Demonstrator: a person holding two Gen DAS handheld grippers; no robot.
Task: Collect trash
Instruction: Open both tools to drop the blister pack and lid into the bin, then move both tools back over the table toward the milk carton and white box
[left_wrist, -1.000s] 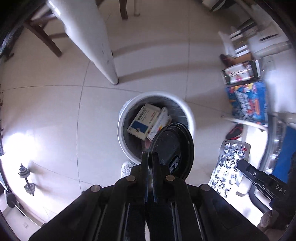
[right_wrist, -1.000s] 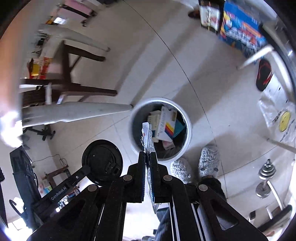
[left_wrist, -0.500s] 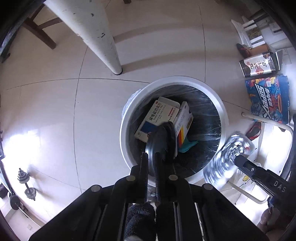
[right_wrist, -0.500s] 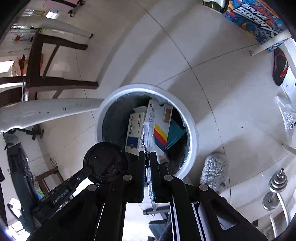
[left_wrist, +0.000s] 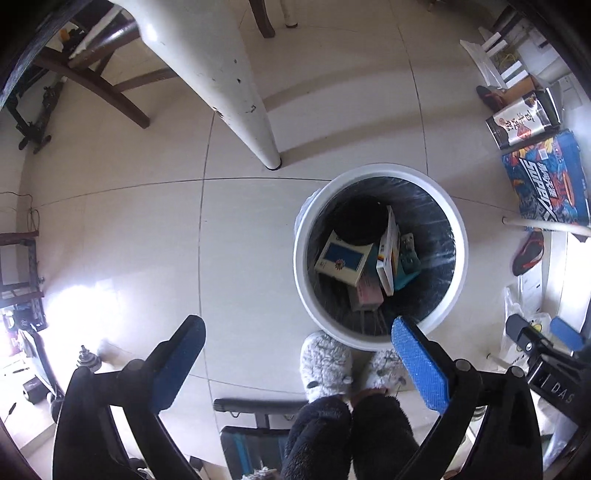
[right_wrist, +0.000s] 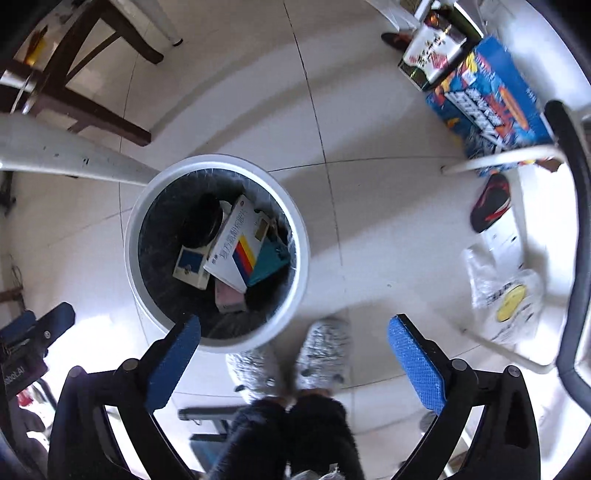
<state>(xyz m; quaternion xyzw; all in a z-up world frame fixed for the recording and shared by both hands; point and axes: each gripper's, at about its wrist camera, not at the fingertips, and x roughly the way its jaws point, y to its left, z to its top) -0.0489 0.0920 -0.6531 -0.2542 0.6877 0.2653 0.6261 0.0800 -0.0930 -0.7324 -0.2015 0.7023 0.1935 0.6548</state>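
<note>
Both the left gripper (left_wrist: 297, 354) and the right gripper (right_wrist: 293, 345) hang with jaws spread wide and empty above the tiled floor. The white trash bin (left_wrist: 452, 221), lined in black, sits right of centre in the left wrist view. Inside it a black round lid (right_wrist: 203, 221) lies on medicine boxes (right_wrist: 236, 247), with what may be a blister pack (left_wrist: 408, 251) at their right, too dim to confirm. Grey fuzzy slippers (right_wrist: 325, 350) stand just below the bin.

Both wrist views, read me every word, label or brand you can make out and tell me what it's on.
"DAS": right gripper body, left wrist view.
"botAI", cut off: left gripper body, right wrist view.
"SUPER", partly legible: blue carton on the floor.
Chinese characters on the dark carton and the boxes in the trash bin: too blurred to read.
</note>
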